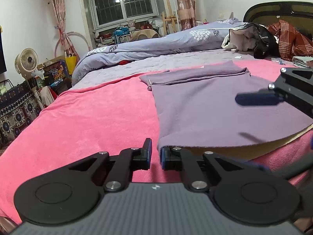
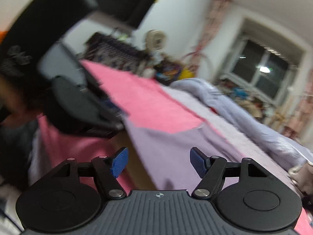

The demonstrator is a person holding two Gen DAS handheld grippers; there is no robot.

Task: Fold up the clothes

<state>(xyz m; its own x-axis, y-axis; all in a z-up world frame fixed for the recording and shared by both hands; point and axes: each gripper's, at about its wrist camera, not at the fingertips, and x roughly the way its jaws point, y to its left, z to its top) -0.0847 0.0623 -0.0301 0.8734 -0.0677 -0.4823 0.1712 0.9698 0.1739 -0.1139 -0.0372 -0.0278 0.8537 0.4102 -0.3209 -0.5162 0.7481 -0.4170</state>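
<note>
In the left wrist view a fan [image 1: 27, 60] stands at about nine o'clock beside the bed, with a dark window [image 1: 121, 0] at eleven o'clock behind it. A pink blanket [image 1: 88, 117] covers the near part of the bed, and a blue-grey quilt [image 1: 156, 43] lies bunched along its far side at twelve o'clock.

The left tool [image 1: 156, 154] sits at six o'clock, low over the blanket. Its fingers are drawn almost together, leaving a narrow slit with pink showing through. The near corner of the purple garment [image 1: 205, 107] meets the tip of the finger on the right side of that slit. Whether the corner is actually pinched cannot be told.

The garment lies on the blanket from the centre towards three o'clock. Its far end is folded over into a flat band at one o'clock, and its near edge is raised off the blanket, showing a pale underside. A red plaid cloth [image 1: 289, 39] and a black bag [image 1: 260, 39] lie near the headboard at two o'clock.

The right tool [image 2: 158, 162] hangs above the garment at three o'clock in this view. In its own blurred view its blue pads [image 2: 119, 162] stand spread wide apart with nothing between them, and the purple cloth lies below.
</note>
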